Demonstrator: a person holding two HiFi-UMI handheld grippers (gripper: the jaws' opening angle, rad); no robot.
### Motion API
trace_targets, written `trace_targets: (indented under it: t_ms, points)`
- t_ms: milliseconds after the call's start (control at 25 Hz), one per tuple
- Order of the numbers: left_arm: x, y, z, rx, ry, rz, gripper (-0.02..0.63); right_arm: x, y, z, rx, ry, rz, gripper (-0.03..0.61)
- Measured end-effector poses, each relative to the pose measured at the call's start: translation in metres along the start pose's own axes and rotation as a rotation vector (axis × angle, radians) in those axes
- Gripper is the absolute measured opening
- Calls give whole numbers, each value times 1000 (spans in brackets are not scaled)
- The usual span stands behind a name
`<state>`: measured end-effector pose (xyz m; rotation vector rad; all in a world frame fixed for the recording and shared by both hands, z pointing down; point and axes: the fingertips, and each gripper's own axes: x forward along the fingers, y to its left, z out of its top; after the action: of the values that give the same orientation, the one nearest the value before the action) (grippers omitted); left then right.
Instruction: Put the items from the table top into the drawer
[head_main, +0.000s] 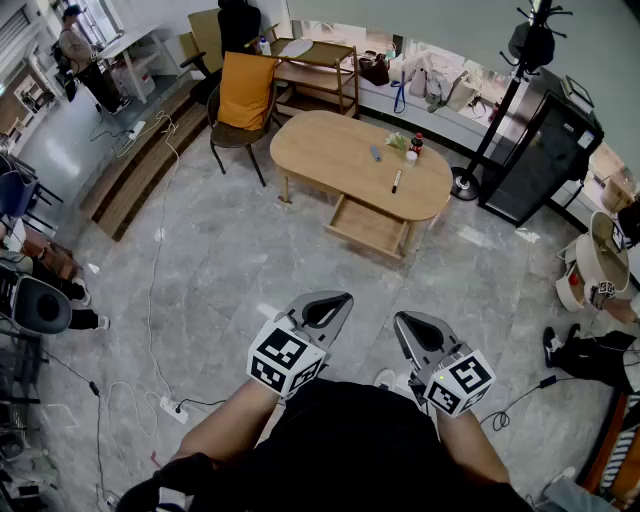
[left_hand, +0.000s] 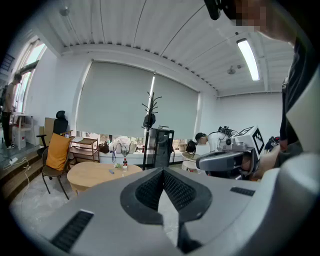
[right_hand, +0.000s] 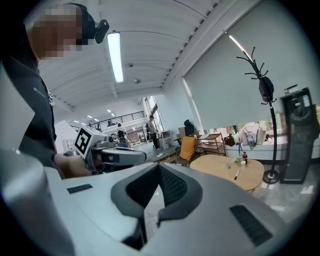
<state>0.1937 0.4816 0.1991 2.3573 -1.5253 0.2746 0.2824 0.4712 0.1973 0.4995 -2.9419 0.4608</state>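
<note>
An oval wooden table (head_main: 340, 150) stands far ahead across the floor, with its drawer (head_main: 367, 227) pulled open below the near edge. On the top lie a black marker (head_main: 397, 181), a small blue item (head_main: 376, 153), a green item (head_main: 397, 141), a red-capped bottle (head_main: 417, 141) and a white cup (head_main: 411, 157). My left gripper (head_main: 335, 301) and right gripper (head_main: 408, 323) are held close to my body, side by side, both shut and empty, well short of the table. The left gripper view shows the table (left_hand: 102, 175) and the bottle (left_hand: 124, 162). The right gripper view shows the marker (right_hand: 237, 174).
A chair with an orange cover (head_main: 245, 95) stands left of the table and a wooden shelf trolley (head_main: 315, 65) behind it. A coat stand (head_main: 500, 100) and a black cabinet (head_main: 545, 160) are to its right. Cables and a power strip (head_main: 170, 408) lie on the floor at left. A person's legs (head_main: 590, 350) show at right.
</note>
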Motion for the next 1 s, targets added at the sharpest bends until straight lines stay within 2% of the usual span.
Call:
trace_targets:
  t_ms: [560,800,1000]
  points:
    - [-1,-4,0,7,4,-8,2,-2,8,4,-24,-16,27,2]
    - [4,-14,-2,4,16,-22,2,-4,13,4,-77,-13,38,2]
    - [7,-23,-6,8,21,-24,2,-13,6,-2,-39,-12,24,3]
